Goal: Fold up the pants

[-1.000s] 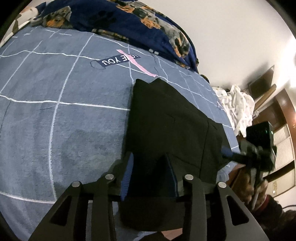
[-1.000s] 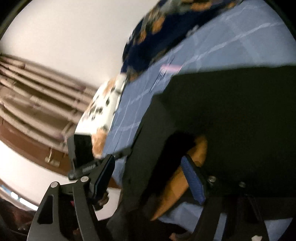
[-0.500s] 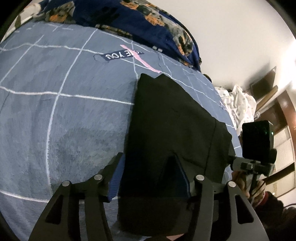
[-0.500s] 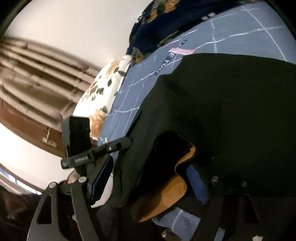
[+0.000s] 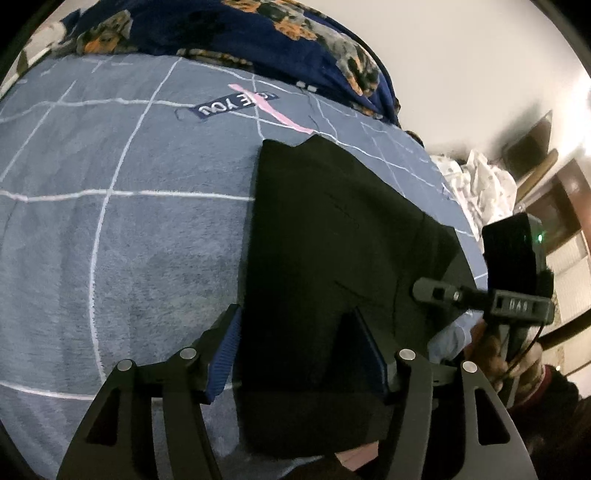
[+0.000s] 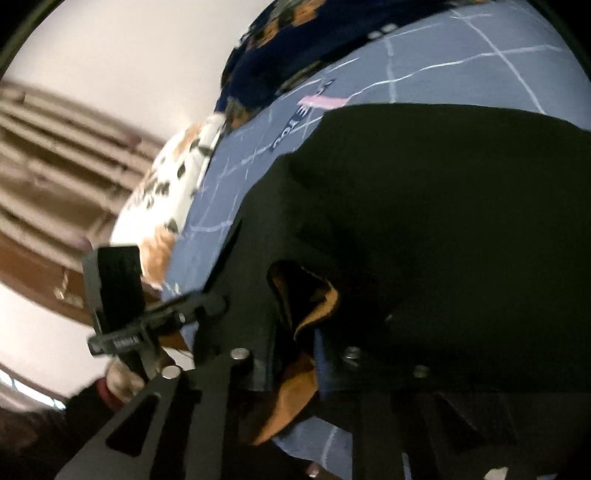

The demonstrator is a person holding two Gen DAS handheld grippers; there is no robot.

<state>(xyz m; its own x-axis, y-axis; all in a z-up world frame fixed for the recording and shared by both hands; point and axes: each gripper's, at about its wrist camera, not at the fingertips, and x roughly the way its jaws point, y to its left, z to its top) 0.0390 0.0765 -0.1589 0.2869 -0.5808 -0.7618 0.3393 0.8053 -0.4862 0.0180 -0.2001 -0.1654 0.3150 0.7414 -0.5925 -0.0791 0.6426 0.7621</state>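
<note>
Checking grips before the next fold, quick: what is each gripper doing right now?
Left gripper: open, jaws apart, straddling the pants.
Right gripper: shut on the pants' edge, orange lining showing.

The near hem of the pants (image 5: 325,258) runs under the left gripper (image 5: 301,328) and off the bottom edge, so its end is unseen. The right gripper (image 6: 291,354) is buried in black cloth; only one blue pad (image 6: 320,363) peeks out, and whether the fingers are closed cannot be told. The right wrist view is motion-blurred: the wardrobe (image 6: 55,177) smears into brown bands, and the lettering on the blanket (image 6: 229,192) is unreadable. The quilt (image 5: 258,33) is cut by the top edge.
</note>
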